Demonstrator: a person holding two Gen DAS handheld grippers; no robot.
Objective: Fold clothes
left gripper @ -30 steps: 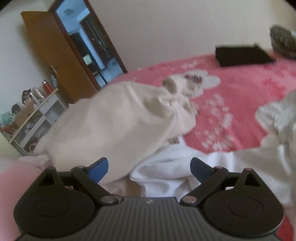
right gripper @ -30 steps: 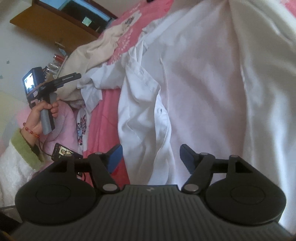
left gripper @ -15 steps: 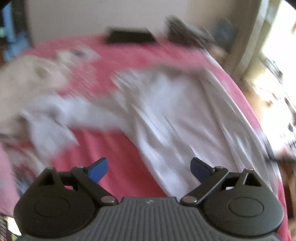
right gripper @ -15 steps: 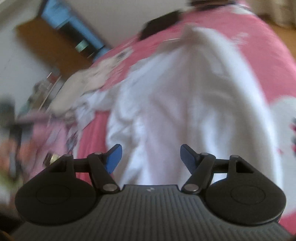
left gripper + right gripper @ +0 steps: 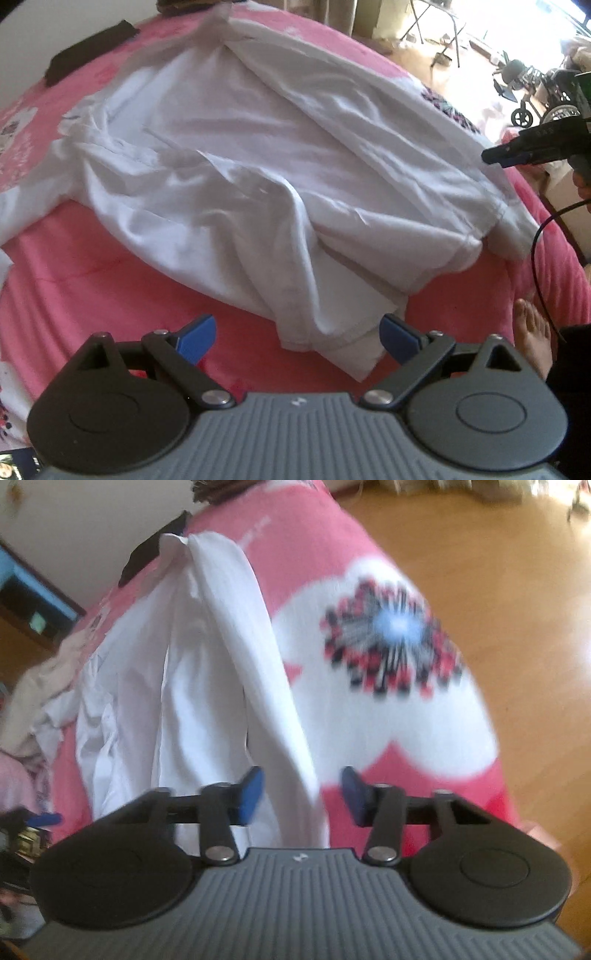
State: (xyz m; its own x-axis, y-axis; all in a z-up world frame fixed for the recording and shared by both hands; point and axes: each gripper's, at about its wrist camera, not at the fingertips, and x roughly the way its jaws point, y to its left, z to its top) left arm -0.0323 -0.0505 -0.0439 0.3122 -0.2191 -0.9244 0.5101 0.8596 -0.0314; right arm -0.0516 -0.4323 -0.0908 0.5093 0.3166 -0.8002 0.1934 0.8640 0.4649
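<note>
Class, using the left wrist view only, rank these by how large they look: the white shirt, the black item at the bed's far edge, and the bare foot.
1. white shirt
2. black item
3. bare foot

The last two look close; the foot's nearness makes that order unsure.

Shirt [image 5: 266, 155] lies spread across the bed [image 5: 92, 273], its hem just ahead of the left hand-held gripper [image 5: 297, 336]. Right hand-held gripper [image 5: 301, 794] sits over the shirt's edge; floor [image 5: 517, 572] lies off to the right.
</note>
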